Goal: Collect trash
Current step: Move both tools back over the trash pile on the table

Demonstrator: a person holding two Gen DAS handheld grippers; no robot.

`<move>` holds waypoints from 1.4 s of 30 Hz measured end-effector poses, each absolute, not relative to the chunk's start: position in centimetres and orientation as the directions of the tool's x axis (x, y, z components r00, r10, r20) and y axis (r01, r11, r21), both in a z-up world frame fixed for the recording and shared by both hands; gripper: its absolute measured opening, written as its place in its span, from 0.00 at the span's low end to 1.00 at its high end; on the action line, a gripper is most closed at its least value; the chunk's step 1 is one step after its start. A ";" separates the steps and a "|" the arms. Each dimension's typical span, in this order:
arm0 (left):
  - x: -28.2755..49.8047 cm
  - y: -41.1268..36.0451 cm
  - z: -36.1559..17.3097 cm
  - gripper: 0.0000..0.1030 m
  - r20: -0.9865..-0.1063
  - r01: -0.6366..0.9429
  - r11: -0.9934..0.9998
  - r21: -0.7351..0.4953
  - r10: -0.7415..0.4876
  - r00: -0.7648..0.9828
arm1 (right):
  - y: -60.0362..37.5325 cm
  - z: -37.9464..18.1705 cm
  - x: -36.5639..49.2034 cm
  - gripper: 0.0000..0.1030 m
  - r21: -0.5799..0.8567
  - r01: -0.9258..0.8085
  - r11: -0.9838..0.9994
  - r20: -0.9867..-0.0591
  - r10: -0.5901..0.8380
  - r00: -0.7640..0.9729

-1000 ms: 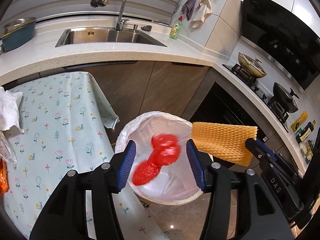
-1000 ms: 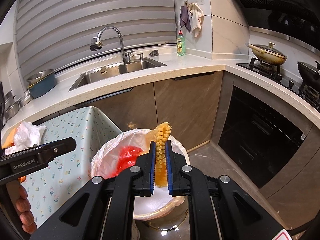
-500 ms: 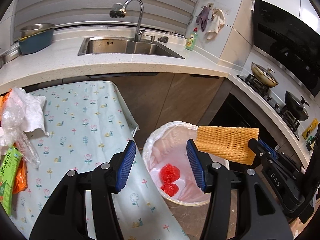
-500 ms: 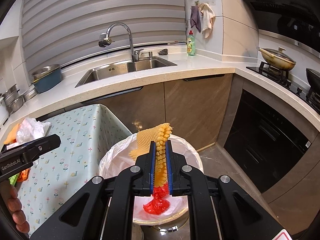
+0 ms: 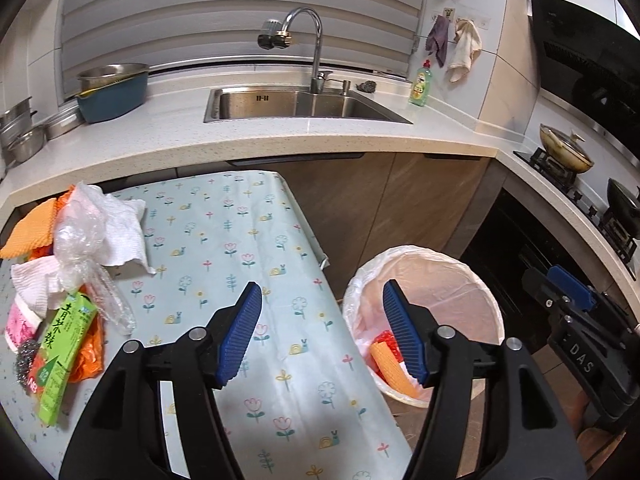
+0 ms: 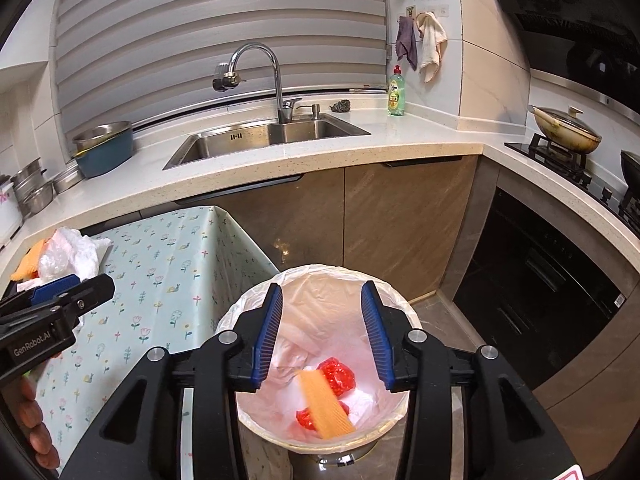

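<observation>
left wrist view: the left gripper (image 5: 322, 334) hangs over the right edge of the table (image 5: 240, 240) with its fingers spread wide and nothing between them. the remaining trash pile (image 5: 68, 280) sits at the table's left edge: crumpled paper towels, clear plastic wrap, a green carton (image 5: 64, 354), orange wrappers and a steel scourer. the bin (image 5: 424, 320) stands on the floor just beside the table's right edge, and an orange foam net (image 5: 390, 368) with something red lies in its bottom. the right gripper (image 5: 568, 300) shows at the far right, though i cannot tell its opening from here. right wrist view: the right gripper (image 6: 322, 336) is directly above the bin (image 6: 320, 360), fingers wide apart and empty, and the foam net (image 6: 326, 406) rests on red trash (image 6: 336, 374) inside the white liner. only this view shows the bin's bottom plainly; only the left view shows the whole pile. the risk, i judge, is in the next grab: the wrap and towels are tangled, so pinching one could drag others off the table's left edge, or the tablecloth could bunch.
</observation>
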State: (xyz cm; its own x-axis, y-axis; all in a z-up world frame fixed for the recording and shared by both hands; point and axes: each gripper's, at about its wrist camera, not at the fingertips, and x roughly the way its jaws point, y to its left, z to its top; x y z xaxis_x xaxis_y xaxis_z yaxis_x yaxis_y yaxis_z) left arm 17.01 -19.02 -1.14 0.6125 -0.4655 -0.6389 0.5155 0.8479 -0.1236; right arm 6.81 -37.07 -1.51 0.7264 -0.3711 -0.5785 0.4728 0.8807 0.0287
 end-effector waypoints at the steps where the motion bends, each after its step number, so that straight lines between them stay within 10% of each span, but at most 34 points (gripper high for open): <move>1: 16.9 -18.9 -1.1 0.61 -0.639 0.509 0.853 -0.116 -0.457 0.619 | -36.8 -1.3 6.8 0.44 0.027 0.469 0.883 -0.575 -0.369 0.730; 9: 16.5 -16.0 -0.5 0.80 -0.626 0.431 0.898 -0.085 -0.385 0.679 | -33.8 -0.1 7.0 0.55 0.011 0.416 0.909 -0.554 -0.340 0.759; 42: 20.2 7.4 -1.1 0.87 -0.687 0.066 0.997 -0.046 -0.080 0.722 | -14.1 1.1 15.3 0.67 0.086 0.095 0.992 -0.596 -0.025 0.803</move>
State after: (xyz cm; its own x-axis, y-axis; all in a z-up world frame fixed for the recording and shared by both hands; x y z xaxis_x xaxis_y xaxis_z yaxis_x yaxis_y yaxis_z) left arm 20.23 7.42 -1.13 0.7224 -0.0795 -0.6869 0.0661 0.9968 -0.0459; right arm 15.25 -14.15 1.10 0.8028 -0.0251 -0.5958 0.0949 0.9918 0.0860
